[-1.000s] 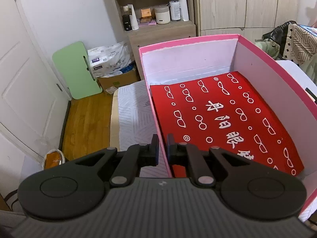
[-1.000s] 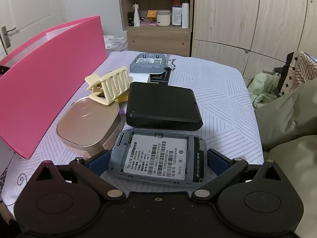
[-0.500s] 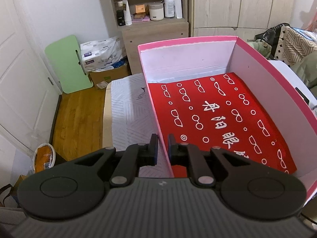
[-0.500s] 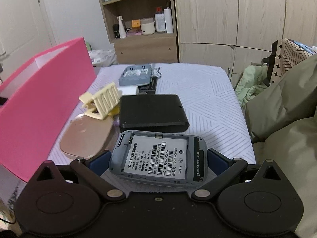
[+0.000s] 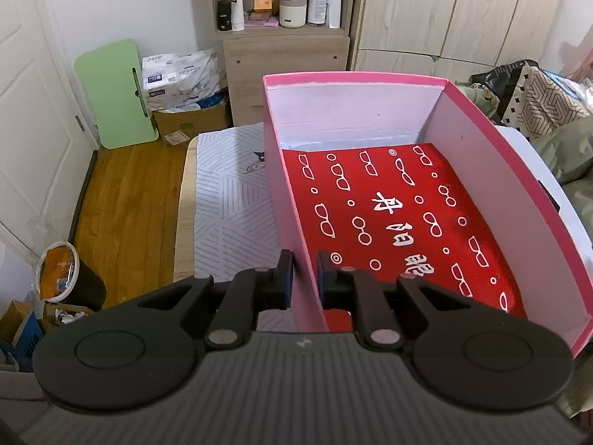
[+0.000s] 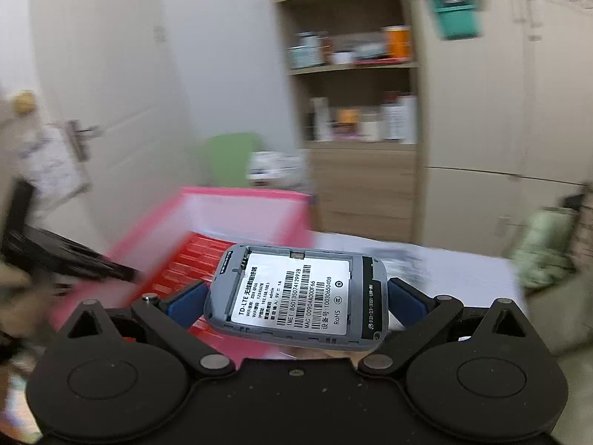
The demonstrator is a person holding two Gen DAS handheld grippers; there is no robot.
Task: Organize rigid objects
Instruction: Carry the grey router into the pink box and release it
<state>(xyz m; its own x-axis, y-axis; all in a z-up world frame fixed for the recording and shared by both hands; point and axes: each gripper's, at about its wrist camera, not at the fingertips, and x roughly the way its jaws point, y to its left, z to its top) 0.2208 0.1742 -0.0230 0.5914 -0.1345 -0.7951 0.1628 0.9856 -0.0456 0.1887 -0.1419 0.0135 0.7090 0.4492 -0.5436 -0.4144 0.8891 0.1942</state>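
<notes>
My right gripper pinches a small grey router across its short ends, blue finger pads pressed on both sides. Router: rounded-rectangle plastic shell, back cover off, white label with barcodes and black print filling the battery bay, dark strip at its right end. It sits raised off the bed, tilted a bit, in front of the pink box. Rest of the right view is motion-blurred; shelf and wardrobe shapes only.

My left gripper straddles the near left wall of the pink box, one finger outside, one inside. The fingers have just been easing open a little; a slim gap shows on each side of the wall, so no real pinch that I can see. Box: cardboard, pink outside, pale matte inside, straight thin walls, open top. On its floor lies a flat red sheet printed with white glasses icons, circles and characters.

The box rests on a bed with a white geometric-line cover. Wooden floor lies left, a green board leaning on the wall.
</notes>
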